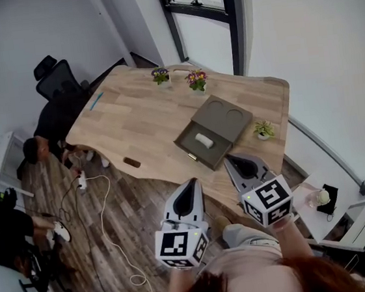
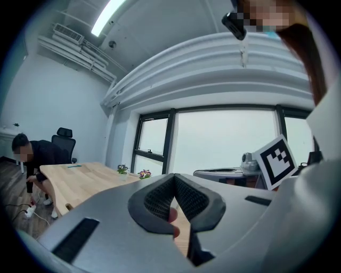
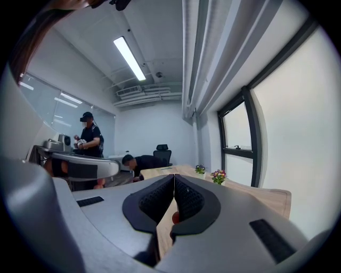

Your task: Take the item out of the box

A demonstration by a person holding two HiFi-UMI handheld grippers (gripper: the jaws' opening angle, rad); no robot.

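An olive-grey box (image 1: 222,123) lies open on the near right part of the wooden table (image 1: 140,120), its tray toward me. A white rolled item (image 1: 204,139) rests in the tray. My left gripper (image 1: 188,184) hangs shut over the floor just short of the table's near edge, left of the box. The right gripper (image 1: 232,160) is also shut, its tip close to the box's near corner. In the left gripper view the left gripper (image 2: 174,176) has its jaws meeting with nothing between them. The right gripper (image 3: 174,176) looks the same. Neither gripper view shows the box.
Two flower pots (image 1: 160,76) (image 1: 196,79) stand at the table's far edge, a small green plant (image 1: 264,129) right of the box. A dark small object (image 1: 132,161) lies near the front edge. A person (image 1: 44,141) crouches left by a black chair (image 1: 57,78); a white cable (image 1: 106,223) crosses the floor.
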